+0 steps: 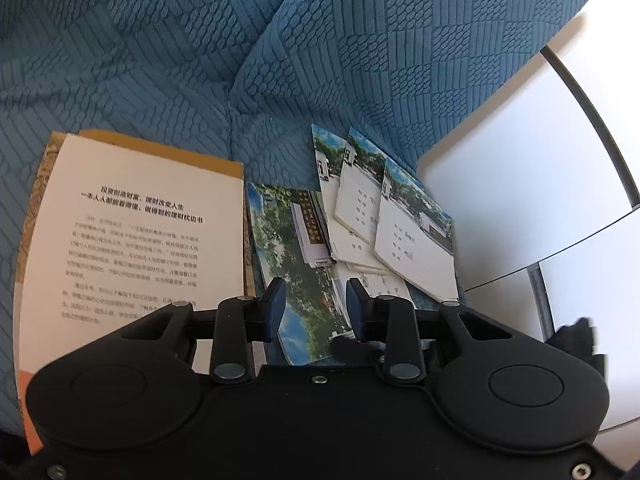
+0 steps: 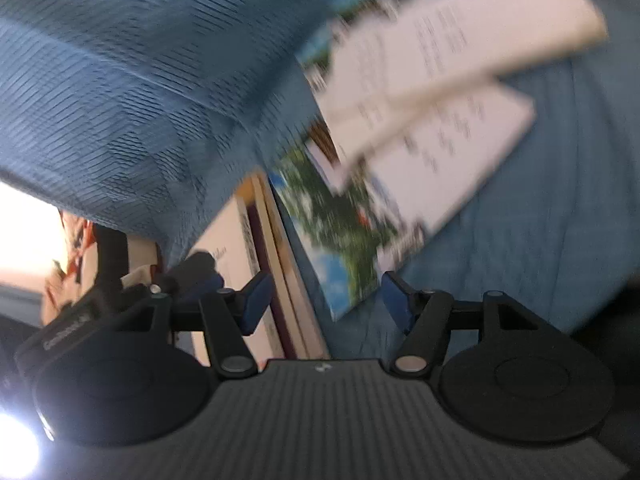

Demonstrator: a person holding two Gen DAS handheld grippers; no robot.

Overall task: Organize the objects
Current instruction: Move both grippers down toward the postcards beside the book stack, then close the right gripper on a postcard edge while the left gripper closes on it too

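While both grippers hang low over the blue patterned sofa (image 1: 168, 60), the things to be sorted lie on its seat in a loose group. In the left wrist view, a large book (image 1: 132, 232) with a cream page of printed text and an orange-brown edge lies at the left of the frame. Just beside it, toward the middle, lies a notebook with a photo cover (image 1: 296, 264) showing green trees and blue sky. To the right of that, several thinner notebooks (image 1: 400, 232) with white covers and a photo strip on top overlap one another like a fan. A white table (image 1: 520, 184) stands at the right edge, next to the sofa.

The left gripper (image 1: 316, 310) has its blue fingers apart with a narrow gap, and the lower end of the photo-cover notebook shows between them; I cannot tell if the pads press on it.

The right wrist view is blurred. The right gripper (image 2: 326, 302) is open wide, its blue fingers on both sides of the near corner of the photo-cover notebook (image 2: 332, 248), without touching it. The white notebooks (image 2: 432, 100) lie in the upper right of the frame, and the book (image 2: 236, 248) lies at the left, partly behind the left finger.
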